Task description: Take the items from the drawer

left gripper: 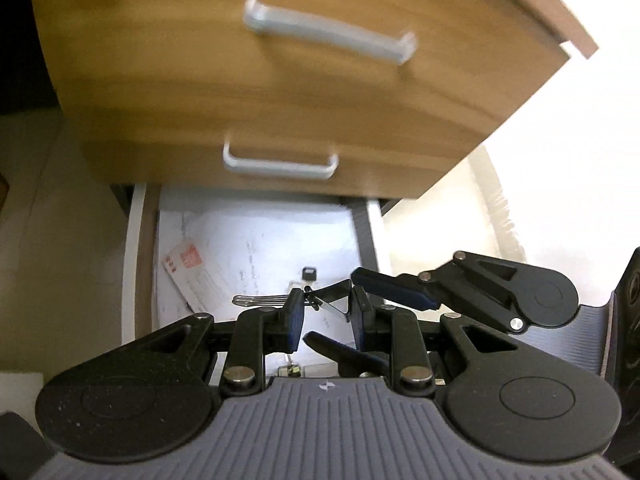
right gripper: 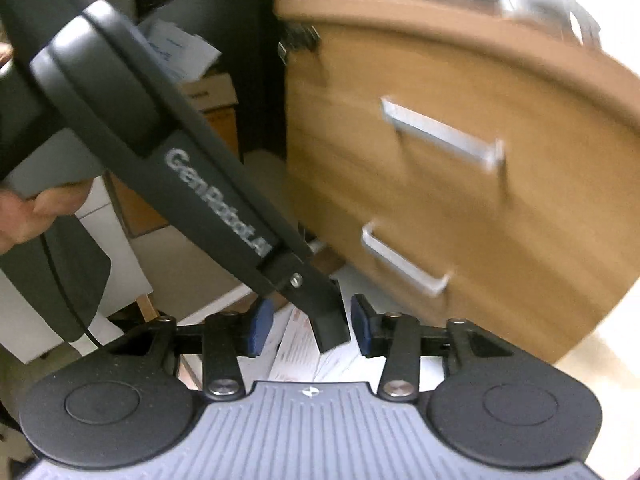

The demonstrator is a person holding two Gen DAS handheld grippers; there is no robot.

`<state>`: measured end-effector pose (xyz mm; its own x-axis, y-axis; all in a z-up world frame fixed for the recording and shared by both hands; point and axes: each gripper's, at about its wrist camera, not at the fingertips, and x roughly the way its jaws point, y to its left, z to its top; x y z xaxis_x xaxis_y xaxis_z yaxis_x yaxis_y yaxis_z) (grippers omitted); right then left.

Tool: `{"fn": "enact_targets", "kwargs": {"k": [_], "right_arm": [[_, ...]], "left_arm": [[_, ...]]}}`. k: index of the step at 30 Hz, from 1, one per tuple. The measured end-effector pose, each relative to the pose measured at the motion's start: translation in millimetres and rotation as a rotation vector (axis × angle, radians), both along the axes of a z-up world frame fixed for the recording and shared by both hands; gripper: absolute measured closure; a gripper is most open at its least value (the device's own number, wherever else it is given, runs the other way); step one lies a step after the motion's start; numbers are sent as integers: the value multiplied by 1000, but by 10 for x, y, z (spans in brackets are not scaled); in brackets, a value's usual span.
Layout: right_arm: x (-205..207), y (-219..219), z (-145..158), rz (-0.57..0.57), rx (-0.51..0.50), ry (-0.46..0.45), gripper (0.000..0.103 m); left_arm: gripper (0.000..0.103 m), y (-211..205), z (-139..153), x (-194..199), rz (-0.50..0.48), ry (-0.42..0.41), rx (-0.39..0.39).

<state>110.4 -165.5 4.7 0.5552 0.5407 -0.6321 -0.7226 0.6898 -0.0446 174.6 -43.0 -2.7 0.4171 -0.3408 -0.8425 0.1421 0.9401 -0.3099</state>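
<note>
My left gripper has its jaws drawn narrow on a black binder clip; the clip sits crosswise between my blue pads, its folded black body toward the right pad and its silver wire handles sticking out level past the left pad, so its long axis runs left to right across my view; it hangs above the open bottom drawer, clear of the white papers that line it; a card with red print lies slantwise on those papers at the left, and a small black piece lies further back, too small to make out; two closed wooden drawers with silver handles stand above.

My right gripper has its jaws partly apart, and I see nothing pressed between them; one black finger of the left gripper crosses the gap; a hand grips the left tool's body.
</note>
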Motion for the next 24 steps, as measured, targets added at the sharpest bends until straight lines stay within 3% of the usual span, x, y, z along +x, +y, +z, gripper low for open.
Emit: {"fn": "enact_targets", "kwargs": {"k": [5, 9, 14, 19, 24], "right_arm": [[-134, 22, 366, 51, -31, -123, 79], [-154, 105, 689, 78, -42, -161, 81], [-258, 205, 1077, 83, -34, -215, 81], [-470, 289, 1478, 85, -20, -247, 81], [-744, 373, 1780, 128, -7, -288, 81]], "left_arm": [[76, -14, 418, -186, -37, -83, 20], [77, 29, 742, -348, -32, -150, 29], [75, 217, 1084, -548, 38, -228, -37], [73, 348, 1461, -859, 54, -319, -91], [70, 476, 1817, -1133, 55, -356, -112]]}}
